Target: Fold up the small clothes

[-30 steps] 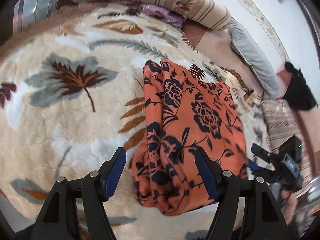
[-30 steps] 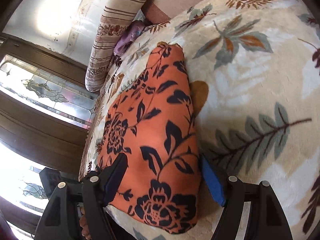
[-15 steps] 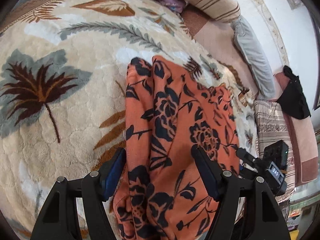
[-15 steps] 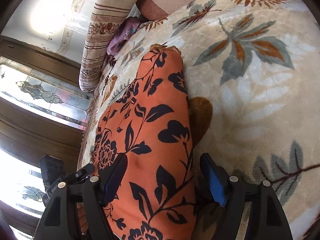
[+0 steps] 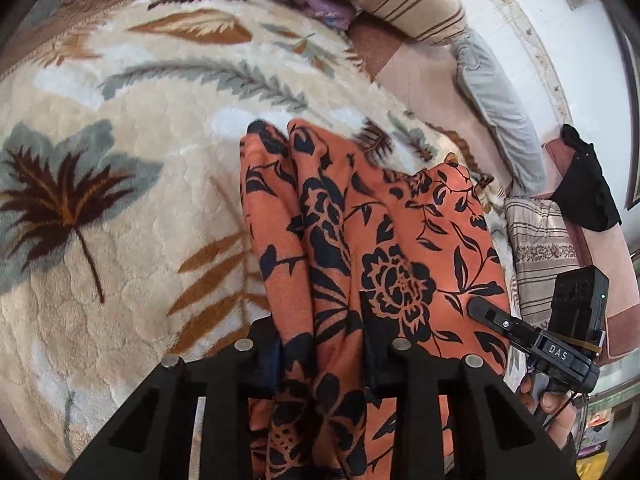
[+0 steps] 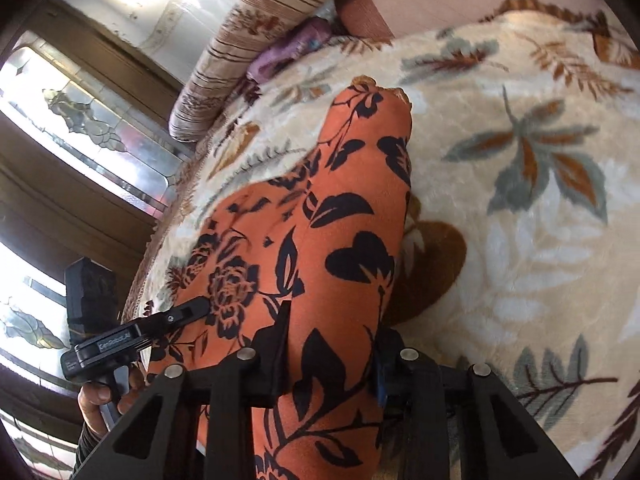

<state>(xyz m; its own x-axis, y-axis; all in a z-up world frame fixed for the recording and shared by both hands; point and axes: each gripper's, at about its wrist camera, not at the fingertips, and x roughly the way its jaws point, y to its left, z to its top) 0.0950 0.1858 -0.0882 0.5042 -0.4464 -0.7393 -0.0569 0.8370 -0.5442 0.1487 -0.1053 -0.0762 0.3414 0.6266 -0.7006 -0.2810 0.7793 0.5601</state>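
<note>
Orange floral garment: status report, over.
Left tongs shut on orange floral garment. Right tongs shut on it too. Garment bunched on leaf-print blanket. Nothing obstructing.

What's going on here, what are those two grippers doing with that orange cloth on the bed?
A person is folding an orange floral garment on a leaf-patterned blanket. The left gripper and the right gripper are each shut on the near edge of the cloth, side by side. The rest of the garment lies stretched out away from them across the blanket.
</note>
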